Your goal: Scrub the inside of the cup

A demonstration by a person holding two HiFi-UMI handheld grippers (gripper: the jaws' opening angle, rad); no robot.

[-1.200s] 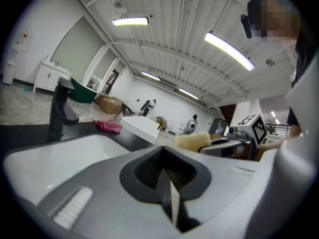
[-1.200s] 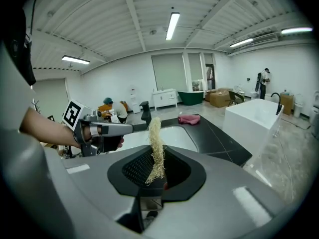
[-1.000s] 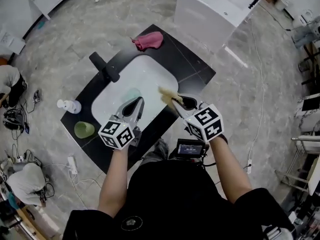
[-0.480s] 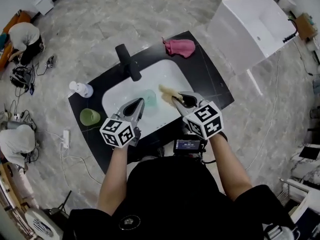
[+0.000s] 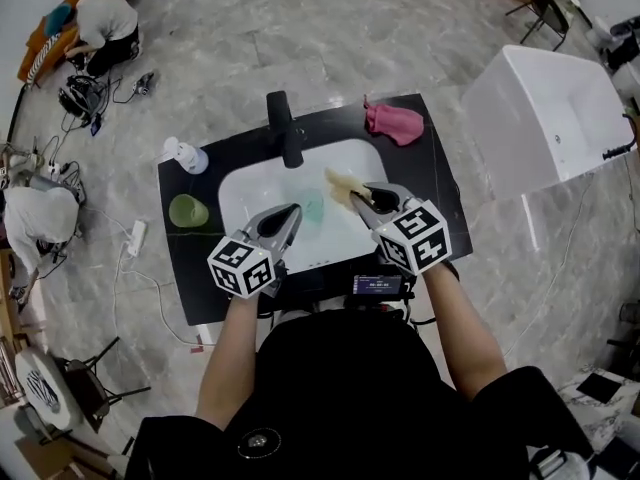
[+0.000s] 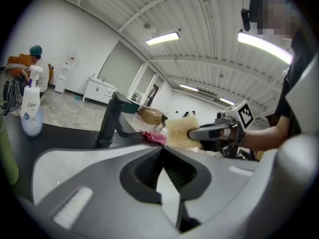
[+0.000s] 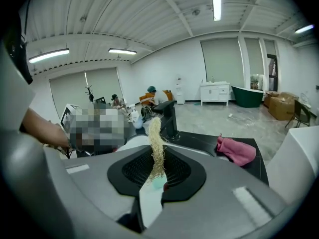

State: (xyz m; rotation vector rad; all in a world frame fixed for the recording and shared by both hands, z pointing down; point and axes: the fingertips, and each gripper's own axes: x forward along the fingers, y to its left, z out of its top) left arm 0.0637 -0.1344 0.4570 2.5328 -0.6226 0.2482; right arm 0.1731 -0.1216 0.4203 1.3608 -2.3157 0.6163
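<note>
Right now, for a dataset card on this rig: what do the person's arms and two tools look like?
The left tool and right tool are grey, tapering to a point, with black ribbed pads. Each carries a white cube with black square markers. The person wears a black short-sleeved top; forearms are bare.

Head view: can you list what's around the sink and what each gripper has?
Sink: white, set in a black counter
Tap: black, behind the sink
Right gripper: jaws shut on a yellow scrub pad
Left gripper: jaws shut, empty
Pink cloth: on the counter, right of the tap
Green cup: on the counter, left of the sink
Soap bottle: counter's back left corner
</note>
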